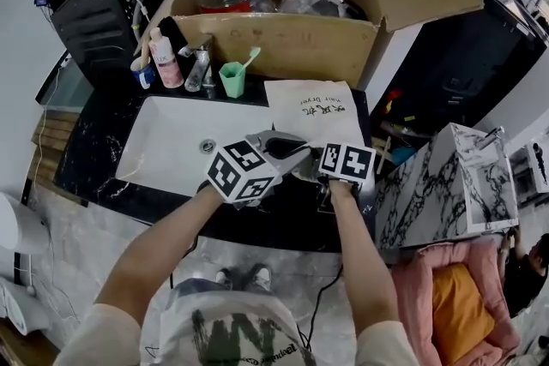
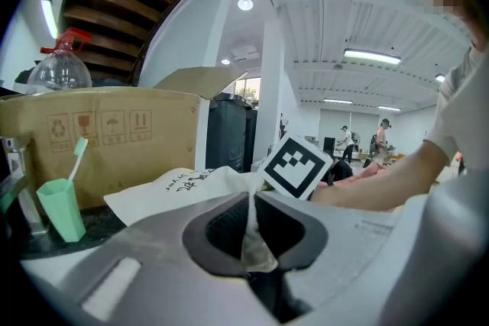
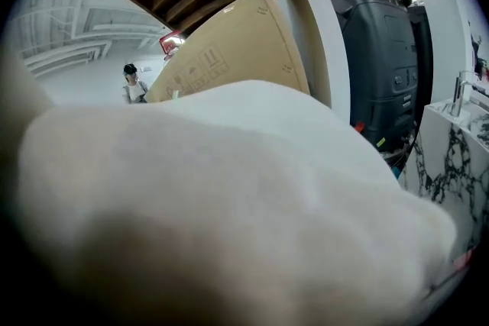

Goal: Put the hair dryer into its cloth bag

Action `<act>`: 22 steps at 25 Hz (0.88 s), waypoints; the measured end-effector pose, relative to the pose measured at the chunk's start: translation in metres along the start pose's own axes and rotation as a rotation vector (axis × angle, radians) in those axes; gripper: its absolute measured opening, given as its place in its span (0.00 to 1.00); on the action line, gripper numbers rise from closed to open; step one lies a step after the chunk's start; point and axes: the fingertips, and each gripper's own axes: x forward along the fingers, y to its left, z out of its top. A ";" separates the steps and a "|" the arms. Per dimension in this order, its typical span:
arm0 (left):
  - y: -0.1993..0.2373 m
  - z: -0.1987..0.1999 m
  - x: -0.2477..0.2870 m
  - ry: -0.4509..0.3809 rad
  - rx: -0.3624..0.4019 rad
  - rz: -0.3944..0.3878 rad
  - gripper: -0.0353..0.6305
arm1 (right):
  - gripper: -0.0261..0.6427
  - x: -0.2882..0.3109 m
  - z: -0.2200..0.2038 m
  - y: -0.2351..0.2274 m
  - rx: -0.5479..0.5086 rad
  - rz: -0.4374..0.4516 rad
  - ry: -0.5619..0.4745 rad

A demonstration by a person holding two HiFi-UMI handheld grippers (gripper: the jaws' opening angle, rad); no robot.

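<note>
The left gripper (image 2: pixel 249 233) is clamping an edge of the cloth bag (image 2: pixel 183 183); cloth is blanketing the right gripper (image 1: pixel 326 170), so I cannot tell its jaws' state.

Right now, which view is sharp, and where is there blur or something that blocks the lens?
Head view: evenly lit, sharp at the bag, with the edges bent by the wide lens. Left gripper view: the cup and box are sharp, the near jaws are soft, and the corners are dark. Right gripper view: the bag, out of focus, fills nearly the whole frame and covers the jaws.
</note>
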 end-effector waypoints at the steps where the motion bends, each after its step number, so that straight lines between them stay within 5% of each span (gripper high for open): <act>1: 0.001 0.000 0.000 0.000 0.000 0.003 0.10 | 0.42 0.000 0.001 -0.001 -0.007 -0.007 0.000; 22: 0.008 -0.007 0.008 0.017 -0.011 0.036 0.10 | 0.44 0.004 0.004 -0.009 -0.069 -0.036 0.009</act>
